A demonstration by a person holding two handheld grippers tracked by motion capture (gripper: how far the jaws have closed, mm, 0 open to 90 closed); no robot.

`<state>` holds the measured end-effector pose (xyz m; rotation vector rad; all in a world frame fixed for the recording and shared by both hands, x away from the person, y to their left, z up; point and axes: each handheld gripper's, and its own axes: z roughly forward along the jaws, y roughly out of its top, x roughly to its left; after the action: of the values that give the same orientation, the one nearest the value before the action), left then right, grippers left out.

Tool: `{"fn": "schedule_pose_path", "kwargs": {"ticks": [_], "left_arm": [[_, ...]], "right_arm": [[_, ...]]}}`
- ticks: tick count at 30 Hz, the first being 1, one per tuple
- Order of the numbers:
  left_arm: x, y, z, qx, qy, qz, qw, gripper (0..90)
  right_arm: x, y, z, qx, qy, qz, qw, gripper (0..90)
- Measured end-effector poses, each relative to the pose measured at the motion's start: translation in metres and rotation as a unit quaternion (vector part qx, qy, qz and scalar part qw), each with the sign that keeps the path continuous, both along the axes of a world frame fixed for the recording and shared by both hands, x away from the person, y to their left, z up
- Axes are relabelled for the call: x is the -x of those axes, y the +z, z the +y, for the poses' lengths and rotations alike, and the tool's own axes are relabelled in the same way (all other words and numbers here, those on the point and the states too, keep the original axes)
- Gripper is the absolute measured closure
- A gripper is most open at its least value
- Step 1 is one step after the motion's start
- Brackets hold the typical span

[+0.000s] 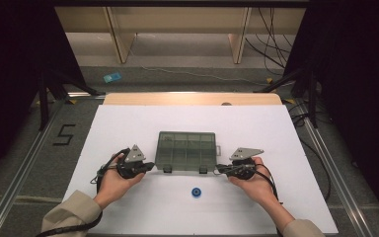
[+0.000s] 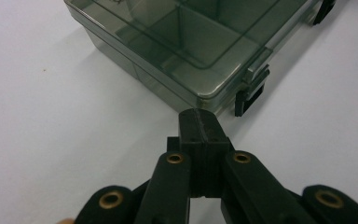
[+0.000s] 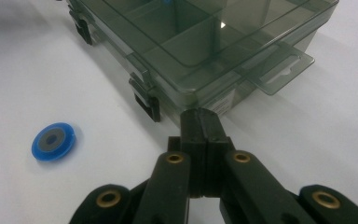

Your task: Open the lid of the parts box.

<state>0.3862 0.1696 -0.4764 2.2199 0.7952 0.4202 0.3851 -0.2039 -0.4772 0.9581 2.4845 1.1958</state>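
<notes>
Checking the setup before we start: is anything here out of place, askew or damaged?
Nothing looks damaged or spilled. The compartment box sits square and closed, both latches down. One small blue disc lies loose on the white table in front of the box, apart from it. The left gripper and right gripper point at its near corners, jaws shut.

White tabletop (image 1: 128, 128), wooden edge strip (image 1: 192, 98) at 12 o'clock. Grey floor (image 1: 24, 163) with a black "5" mark (image 1: 64, 134) at 9 o'clock, a blue card (image 1: 112, 77) at 11. Dark curtains (image 1: 10, 74) flank both sides. Black cables (image 1: 271, 44) at 1 o'clock.
</notes>
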Motion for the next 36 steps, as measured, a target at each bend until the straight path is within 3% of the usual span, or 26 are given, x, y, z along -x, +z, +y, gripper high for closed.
{"fn": "schedule_pose_path", "kwargs": {"ticks": [1,9,10,16,22,27,32,33,35,36], "left_arm": [[0.0003,-0.0002,-0.0002,-0.004,-0.008,0.003,1.0,89.8],[0.0009,-0.0009,-0.0018,-0.009,-0.007,-0.008,0.9999,89.9],[0.001,0.0001,-0.0011,-0.02,-0.014,-0.012,0.9996,89.8],[0.0021,0.0002,-0.0031,-0.038,-0.021,-0.034,0.9985,89.8],[0.0031,0.0024,-0.003,-0.05,-0.034,-0.034,0.9976,89.8],[0.0033,0.0011,-0.0033,-0.03,-0.021,-0.033,0.9988,89.8],[0.0036,0.0028,-0.0023,-0.028,-0.023,-0.034,0.9988,89.8],[0.0039,0.0028,-0.0028,-0.017,-0.021,-0.033,0.9991,89.8],[0.0034,0.0049,-0.0013,-0.025,-0.027,-0.034,0.9988,89.8],[0.004,0.0041,-0.0024,-0.015,-0.015,-0.037,0.9991,89.8]], "right_arm": [[0.0,0.0,0.0,0.0,0.0,0.0,1.0,90.0],[-0.0005,-0.0008,0.0006,0.002,0.002,-0.006,1.0,90.0],[-0.0004,-0.0008,0.0008,0.003,0.002,-0.005,1.0,90.0],[-0.0004,-0.0008,0.0009,0.003,0.002,-0.005,1.0,90.0],[-0.0005,-0.0007,0.0008,0.003,0.002,-0.006,1.0,90.0],[0.0001,0.0004,0.0007,0.0,0.0,-0.005,1.0,90.0],[0.0005,0.0028,-0.0004,-0.006,-0.002,-0.005,1.0,90.0],[0.0005,0.0028,-0.0004,-0.006,-0.002,-0.005,1.0,90.0],[-0.0001,0.0036,-0.0012,-0.012,-0.003,-0.014,0.9998,90.0],[-0.0001,0.0036,-0.0012,-0.012,-0.003,-0.014,0.9998,90.0]]}}
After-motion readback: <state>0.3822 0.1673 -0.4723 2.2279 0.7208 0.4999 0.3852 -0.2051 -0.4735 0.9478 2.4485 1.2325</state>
